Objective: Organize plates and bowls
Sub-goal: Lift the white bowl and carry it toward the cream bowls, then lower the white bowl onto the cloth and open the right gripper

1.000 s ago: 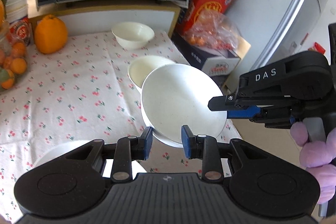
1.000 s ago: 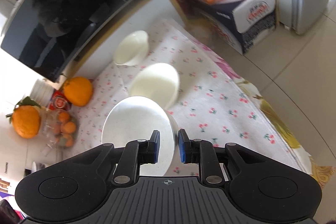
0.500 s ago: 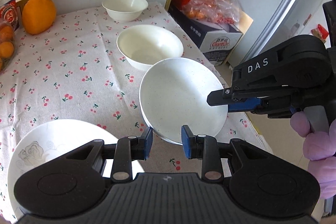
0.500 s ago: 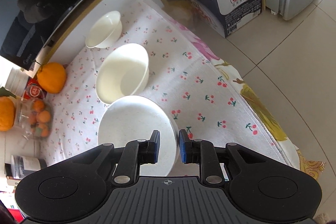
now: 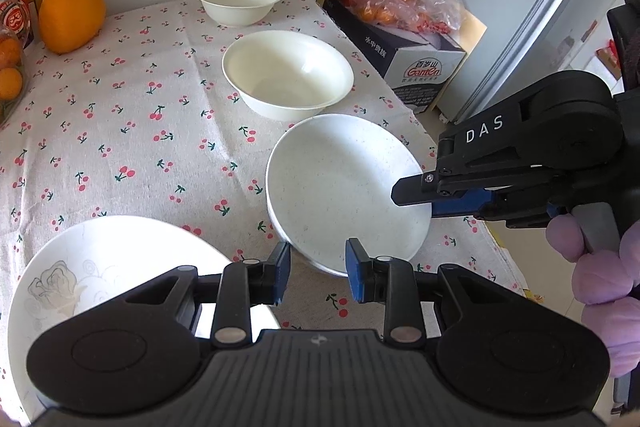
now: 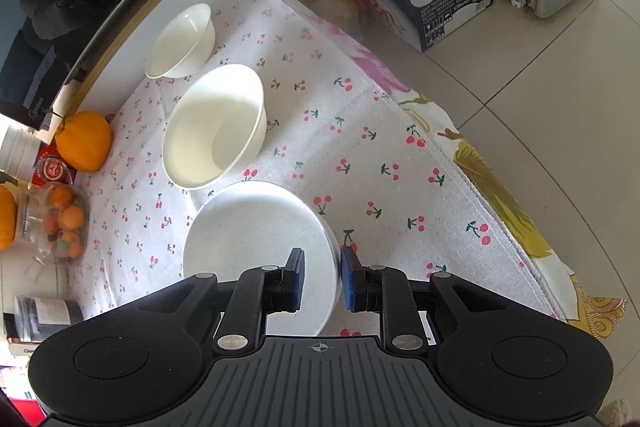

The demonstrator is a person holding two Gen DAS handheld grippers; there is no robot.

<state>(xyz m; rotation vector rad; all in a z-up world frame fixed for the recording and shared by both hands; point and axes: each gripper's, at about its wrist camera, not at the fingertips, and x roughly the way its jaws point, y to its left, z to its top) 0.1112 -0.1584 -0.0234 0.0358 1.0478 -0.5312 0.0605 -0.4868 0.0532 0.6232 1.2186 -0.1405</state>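
Lower now than a second ago, both my claws hold the white plate point(image 5: 344, 183) down over the cherry tablecloth point(image 5: 132, 131). Left claw point(image 5: 316, 273) clamps its near rim, right claw point(image 6: 322, 279) pinches its right edge. Floral plate point(image 5: 100, 267) sits left, big bowl point(image 5: 288, 75) just beyond.

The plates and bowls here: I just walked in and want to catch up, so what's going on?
A person holds the speckled white plate by its rim with both the right hand-held gripper and the left hand-held gripper, just above the cherry-print cloth. Two cream bowls and a flowered plate sit untouched.
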